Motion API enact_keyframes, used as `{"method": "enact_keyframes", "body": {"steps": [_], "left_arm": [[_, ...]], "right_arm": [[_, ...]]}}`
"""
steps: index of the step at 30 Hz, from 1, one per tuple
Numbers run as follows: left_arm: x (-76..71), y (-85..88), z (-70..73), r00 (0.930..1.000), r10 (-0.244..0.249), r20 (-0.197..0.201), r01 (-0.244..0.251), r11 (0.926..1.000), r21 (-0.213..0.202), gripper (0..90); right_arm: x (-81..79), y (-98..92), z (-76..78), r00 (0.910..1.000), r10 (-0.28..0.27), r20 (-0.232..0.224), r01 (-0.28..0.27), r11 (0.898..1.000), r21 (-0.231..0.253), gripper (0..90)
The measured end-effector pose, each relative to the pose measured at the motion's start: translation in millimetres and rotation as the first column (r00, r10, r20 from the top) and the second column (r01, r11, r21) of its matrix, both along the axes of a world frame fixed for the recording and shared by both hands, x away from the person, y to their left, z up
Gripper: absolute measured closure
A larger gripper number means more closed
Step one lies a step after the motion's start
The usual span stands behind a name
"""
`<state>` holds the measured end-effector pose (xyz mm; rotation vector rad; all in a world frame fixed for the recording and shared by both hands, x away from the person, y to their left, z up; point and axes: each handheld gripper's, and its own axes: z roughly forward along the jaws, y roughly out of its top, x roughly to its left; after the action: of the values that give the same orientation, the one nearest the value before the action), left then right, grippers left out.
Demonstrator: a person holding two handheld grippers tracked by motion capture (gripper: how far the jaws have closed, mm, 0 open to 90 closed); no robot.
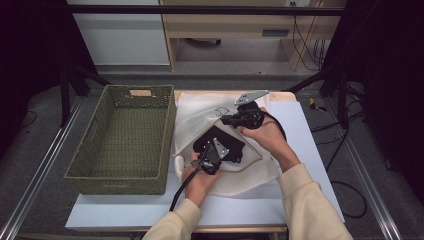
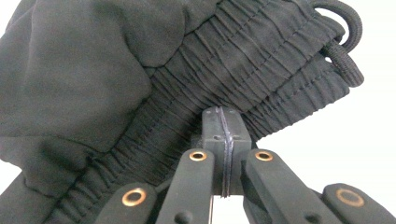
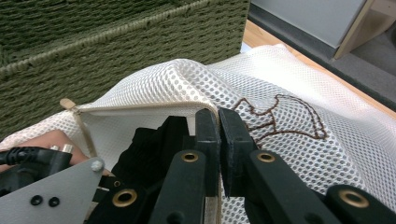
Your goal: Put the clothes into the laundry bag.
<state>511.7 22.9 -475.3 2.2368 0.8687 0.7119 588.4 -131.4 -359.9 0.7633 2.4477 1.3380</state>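
Stuffing the black shorts [image 1: 220, 142] into the white mesh bag [image 1: 200, 112] looks like the work in hand. The shorts lie at the bag's mouth in the middle of the bench [image 1: 305, 145], half inside the mesh.

The left hand-held gripper [image 1: 210, 159] is clamped on the gathered elastic waistband [image 2: 243, 79], its jaws pressed together with the cloth pinched between them; a drawstring [image 2: 343, 44] loops off the waistband's far end. The right hand-held gripper [image 1: 239, 118] has its jaws closed on the bag's taped rim [image 3: 140, 106], lifting the mouth so the opening gapes.

Both things are light, limp cloth. The shorts will fold and sag wherever they are not held, so the thick waistband is the best hold, since it bunches firmly and should not slip. The mesh is thin and floppy; only its taped rim gives anything firm to grip, and the holes could snag the drawstring or a jaw tip.

For room, the green woven basket [image 1: 125, 140] stands just beside the bag on the left, so its wall limits any sweep that way. The bench's right side is bare, and the near edge lies close under the person's forearms.
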Motion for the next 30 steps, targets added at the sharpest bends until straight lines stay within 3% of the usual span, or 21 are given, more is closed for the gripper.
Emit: {"method": "enact_keyframes", "body": {"steps": [18,30], "left_arm": [[9.2,-2.6,0.1,0.9999,0.008,0.010,-0.008,0.9999,0.010,90.0],[10.5,-3.3,-0.3,0.9999,0.007,0.011,-0.007,0.9999,0.013,90.0]], "right_arm": [[12.7,-5.7,-6.1,0.9996,-0.029,-0.001,0.029,0.999,0.039,87.4],[15.4,-5.4,6.1,0.9988,-0.040,0.028,0.039,0.999,0.028,87.5]]}}
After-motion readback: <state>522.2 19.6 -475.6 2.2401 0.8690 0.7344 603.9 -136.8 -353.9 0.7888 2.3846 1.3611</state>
